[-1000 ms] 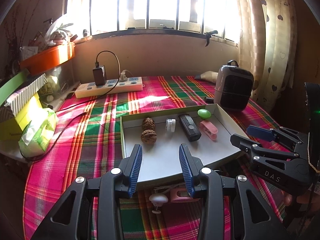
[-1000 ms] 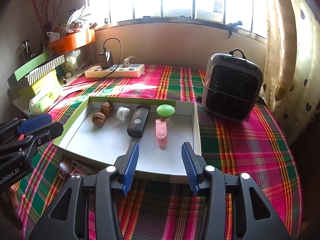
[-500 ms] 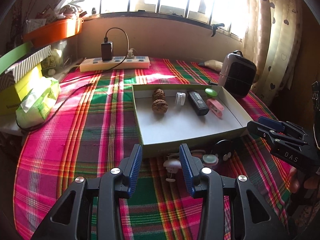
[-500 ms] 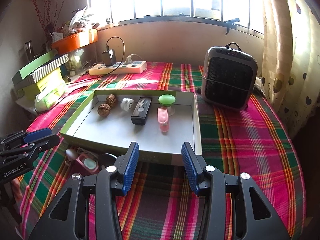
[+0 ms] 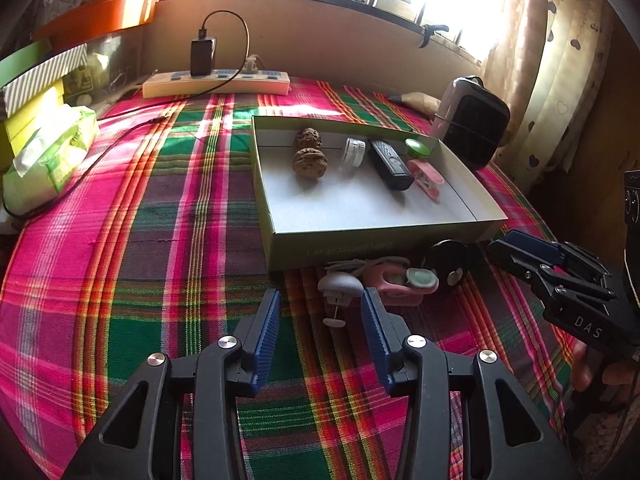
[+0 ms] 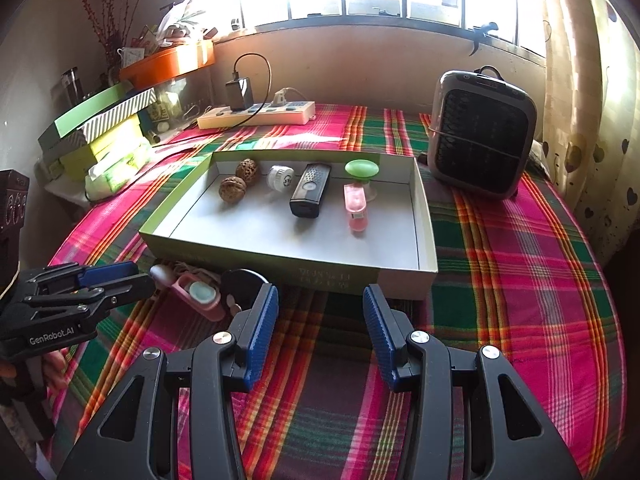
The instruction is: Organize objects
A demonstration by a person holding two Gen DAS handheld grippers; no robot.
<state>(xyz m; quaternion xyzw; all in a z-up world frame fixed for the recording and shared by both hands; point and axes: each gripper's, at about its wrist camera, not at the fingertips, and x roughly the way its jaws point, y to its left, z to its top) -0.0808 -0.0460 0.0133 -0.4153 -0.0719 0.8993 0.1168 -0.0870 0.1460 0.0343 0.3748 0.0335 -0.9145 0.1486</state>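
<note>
A shallow green-sided box (image 5: 380, 236) on the plaid cloth holds two walnuts (image 5: 310, 163), a small white jar (image 5: 354, 152), a black remote (image 5: 390, 165), a green knob (image 5: 418, 147) and a pink bottle (image 5: 426, 174). Against its near wall lie a white mushroom-shaped knob (image 5: 340, 286), a pink device with a pale green button (image 5: 400, 280) and a black round thing (image 5: 448, 262). My left gripper (image 5: 320, 300) hovers just short of the white knob. Its jaws are opening and the pads touch nothing. My right gripper (image 6: 320, 296) stands open and bare before the box's near wall (image 6: 280, 268).
A power strip (image 5: 216, 82) with a charger lies at the back. A dark heater (image 6: 482, 136) stands right of the box. A tissue pack (image 5: 52, 156), stacked boxes (image 6: 104, 128) and an orange tray (image 6: 168, 62) line the left side. Curtains hang at the right.
The left gripper has drawn back from over the box and sunk toward the cloth, its jaws wider. The items in front of the box have come into view. The right gripper has backed off slightly.
</note>
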